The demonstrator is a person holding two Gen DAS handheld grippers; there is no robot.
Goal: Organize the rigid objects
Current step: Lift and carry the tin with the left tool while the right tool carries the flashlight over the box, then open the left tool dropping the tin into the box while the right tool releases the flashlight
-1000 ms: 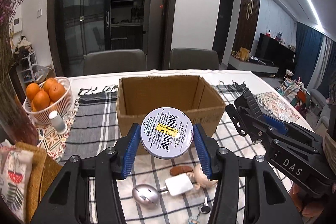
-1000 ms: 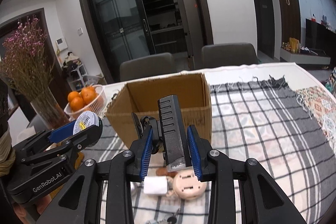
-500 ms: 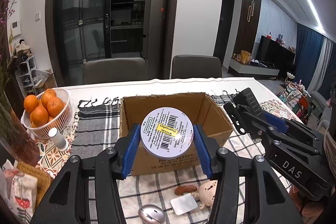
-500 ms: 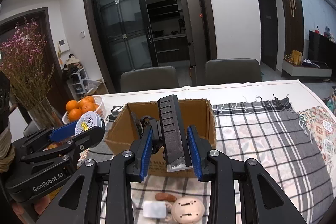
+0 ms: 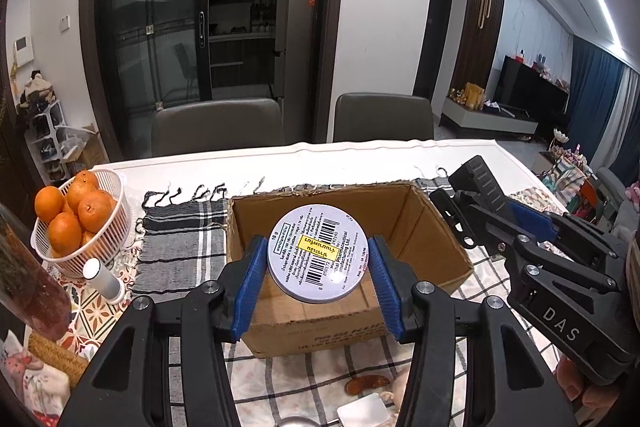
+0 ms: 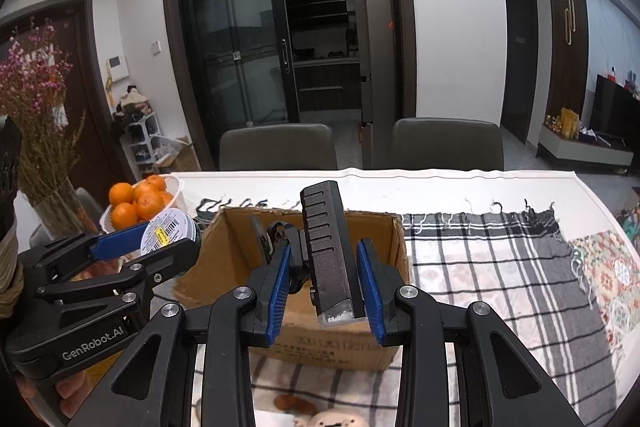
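Note:
My left gripper is shut on a round white tin with a barcode label, held above the near side of an open cardboard box. My right gripper is shut on a black ribbed device with a strap, held over the same box. The tin also shows in the right wrist view, and the black device shows in the left wrist view. Small items lie on the checked cloth below: a brown piece and a white square.
A white basket of oranges and a small white bottle stand left of the box. A vase of dried flowers is at far left. Two grey chairs stand behind the table. Patterned mats lie at both sides.
Both grippers have risen and moved forward with their objects, from above the small items to over the box. The small items have slid to the bottom edge of view.

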